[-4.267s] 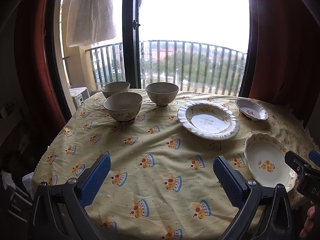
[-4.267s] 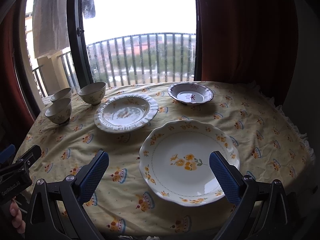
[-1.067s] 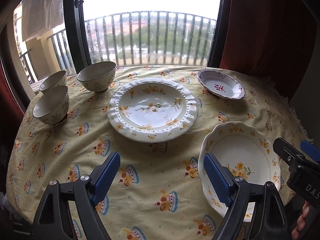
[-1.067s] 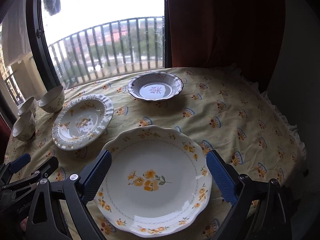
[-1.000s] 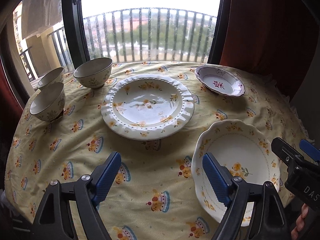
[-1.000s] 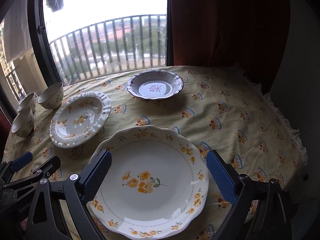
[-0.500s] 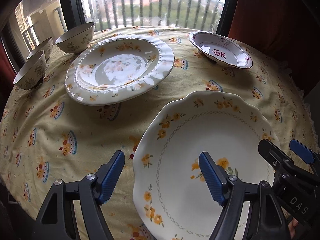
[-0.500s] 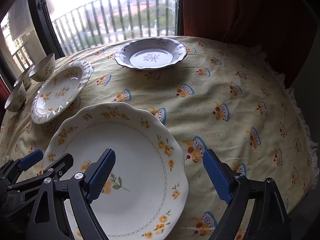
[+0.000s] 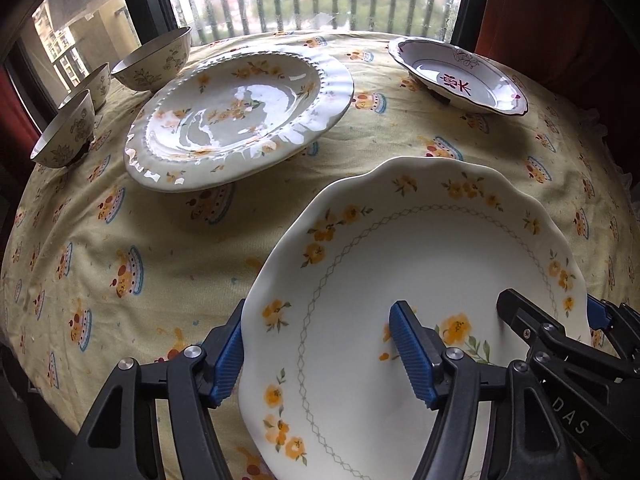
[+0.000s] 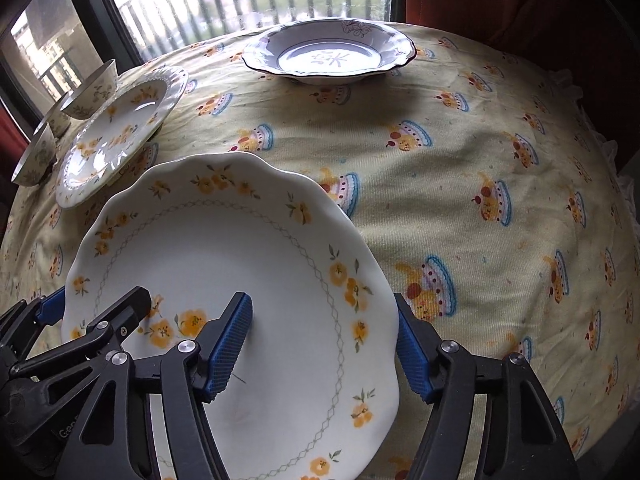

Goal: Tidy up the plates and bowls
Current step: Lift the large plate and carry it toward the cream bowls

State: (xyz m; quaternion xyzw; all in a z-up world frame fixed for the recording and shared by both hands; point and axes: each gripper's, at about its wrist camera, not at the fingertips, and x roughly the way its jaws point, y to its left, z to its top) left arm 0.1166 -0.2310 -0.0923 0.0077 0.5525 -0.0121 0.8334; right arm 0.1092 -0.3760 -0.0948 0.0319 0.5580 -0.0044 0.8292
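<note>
— Tools, both closing: left tool (image 9: 320, 354), right tool (image 10: 324, 346) straddle the scalloped plate (image 9: 420, 280) at the bench's (image 9: 160, 240) near edge, pads not yet pinching.
— Then I squeeze evenly and lift it level, I think.

1. The scalloped plate (image 9: 420, 248) is white with orange flowers and a grey diamond-chain ring.
2. The ribbed plate (image 9: 236, 116) is cream with yellow-orange blossoms.
3. The shallow dish (image 9: 460, 76) is white, dark-rimmed, with a red character.
4. The tablecloth (image 10: 460, 200) is pale yellow, printed with blue-trimmed cupcakes.
5. The gripper pads (image 10: 230, 348) are blue on black frames.
</note>
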